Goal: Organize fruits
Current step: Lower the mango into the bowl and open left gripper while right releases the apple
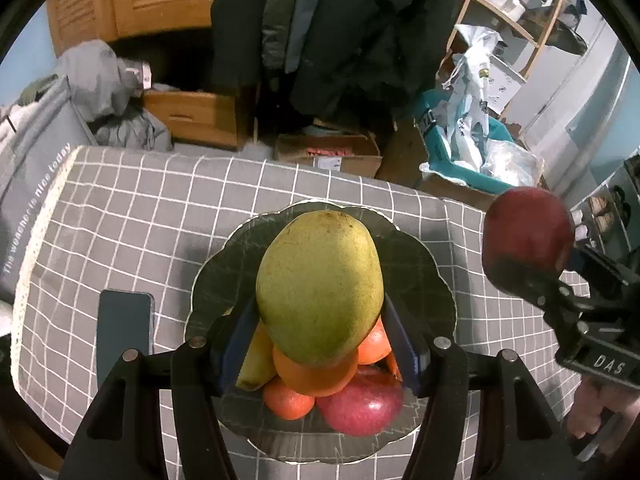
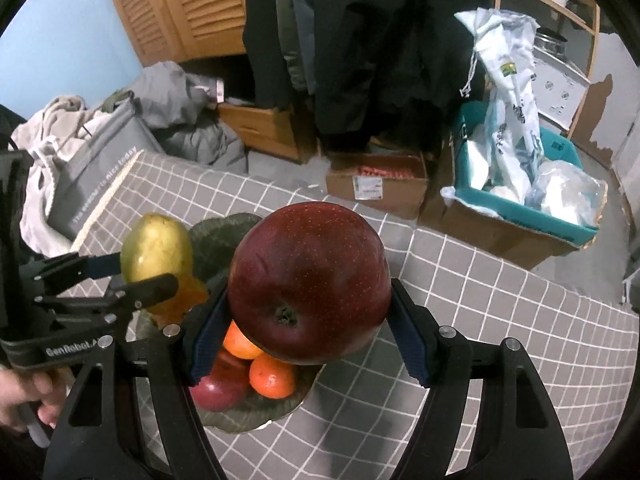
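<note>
A green-yellow mango [image 1: 320,284] fills the middle of the left wrist view, and my left gripper [image 1: 320,332] is shut on it above a dark scalloped plate [image 1: 424,268]. On the plate lie oranges [image 1: 314,376], a red apple [image 1: 364,404] and a yellow fruit [image 1: 256,360]. My right gripper [image 2: 310,320] is shut on a big dark red apple [image 2: 310,280], held above the plate's [image 2: 220,232] right side. The same apple [image 1: 528,236] and gripper appear at the right of the left view. The mango [image 2: 156,250] and left gripper show at the left of the right view.
The plate rests on a grey checked tablecloth [image 1: 160,208]. A dark phone [image 1: 124,332] lies left of the plate. Beyond the table stand cardboard boxes [image 2: 376,184], a teal bin with plastic bags [image 2: 520,196], a grey bag [image 2: 92,176] and hanging dark coats.
</note>
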Available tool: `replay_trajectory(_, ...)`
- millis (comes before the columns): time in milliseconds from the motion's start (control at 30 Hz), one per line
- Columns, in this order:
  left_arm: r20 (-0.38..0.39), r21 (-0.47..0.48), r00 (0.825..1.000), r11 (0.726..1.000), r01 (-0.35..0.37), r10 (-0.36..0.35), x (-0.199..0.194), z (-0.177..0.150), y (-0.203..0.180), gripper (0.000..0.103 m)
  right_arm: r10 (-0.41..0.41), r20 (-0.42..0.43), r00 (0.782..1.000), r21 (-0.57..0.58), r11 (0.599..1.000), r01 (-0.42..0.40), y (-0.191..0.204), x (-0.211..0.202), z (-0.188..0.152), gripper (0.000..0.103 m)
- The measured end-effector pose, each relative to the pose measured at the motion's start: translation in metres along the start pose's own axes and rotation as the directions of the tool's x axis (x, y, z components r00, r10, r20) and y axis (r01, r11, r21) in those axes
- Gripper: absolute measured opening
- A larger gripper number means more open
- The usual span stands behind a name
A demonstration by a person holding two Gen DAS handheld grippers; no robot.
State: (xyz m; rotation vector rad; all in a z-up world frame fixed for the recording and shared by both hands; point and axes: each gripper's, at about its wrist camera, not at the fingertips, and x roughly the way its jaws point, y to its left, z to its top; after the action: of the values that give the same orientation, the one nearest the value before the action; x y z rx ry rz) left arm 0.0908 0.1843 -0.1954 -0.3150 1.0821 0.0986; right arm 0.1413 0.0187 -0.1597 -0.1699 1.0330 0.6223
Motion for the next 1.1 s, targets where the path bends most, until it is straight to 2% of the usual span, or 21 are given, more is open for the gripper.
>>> replay_trajectory(233, -0.016, 0.001, 1.0, 1.0, 0.021, -0.021, 0.006, 0.005, -0.001, 0.064, -0.011, -0.024, 1.0, 0.001, 1.0, 0.011, -0.003, 0.013, -0.002, 0.074)
replay_trajectory(433, -0.016, 0.009, 1.0, 1.0, 0.025, -0.024, 0.006, 0.006, -0.003, 0.068, -0.016, -0.036, 0.999, 0.006, 1.0, 0.017, -0.005, 0.021, -0.002, 0.074)
replay_trajectory(600, -0.011, -0.017, 1.0, 1.0, 0.018, -0.018, 0.002, 0.004, 0.002, 0.068, -0.002, -0.052, 0.999, -0.008, 1.0, 0.002, -0.001, 0.03, -0.002, 0.074)
replay_trajectory(733, -0.003, -0.051, 1.0, 0.999, 0.0, -0.001, -0.004, -0.001, 0.012, 0.076, 0.012, -0.087, 0.996, -0.022, 1.0, -0.014, 0.006, 0.043, -0.004, 0.074)
replay_trajectory(1100, -0.004, -0.135, 0.999, 0.99, -0.043, 0.043, -0.014, -0.016, 0.042, 0.077, 0.016, -0.196, 0.98, -0.077, 0.997, -0.032, 0.022, 0.074, -0.016, 0.075)
